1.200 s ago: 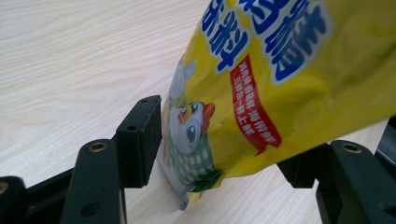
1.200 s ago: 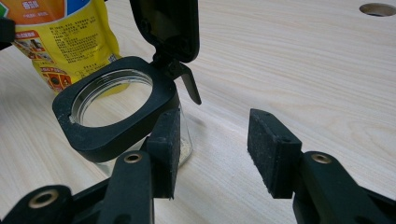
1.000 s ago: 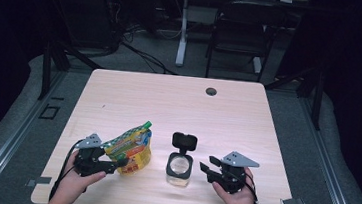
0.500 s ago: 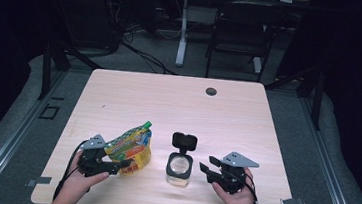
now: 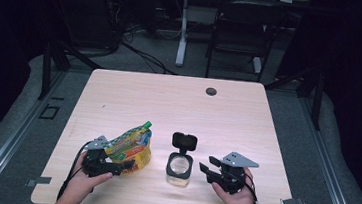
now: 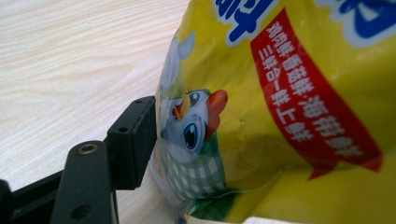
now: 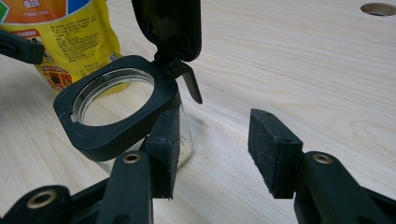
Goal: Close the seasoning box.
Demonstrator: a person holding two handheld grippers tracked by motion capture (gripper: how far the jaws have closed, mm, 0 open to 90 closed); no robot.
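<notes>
The pale wooden bench [image 5: 178, 107] with a round cable hole [image 5: 211, 91] near its far edge carried everything close to your side. The yellow foil pouch with a cartoon chicken and red label [image 5: 132, 146] stood leaning at the front left, just left of the small clear glass jar with a square black collar [image 5: 179, 168], which stood upright with its hinged black lid [image 5: 184, 141] flipped open and a little pale powder in the bottom.

Your left tool [image 5: 121, 165] lay low against the pouch's near side. In the left gripper view one black pad [image 6: 133, 140] sat right at the pouch's [image 6: 280, 116] edge; its jaws had just been opening, the pouch reached between them, and you no longer squeezed it.

Your right tool [image 5: 205, 166] rested just right of the jar, jaws spread wide and holding nothing. In the right gripper view one pad [image 7: 164, 149] stood just in front of the jar [image 7: 116, 102], the other well clear over bare wood.
</notes>
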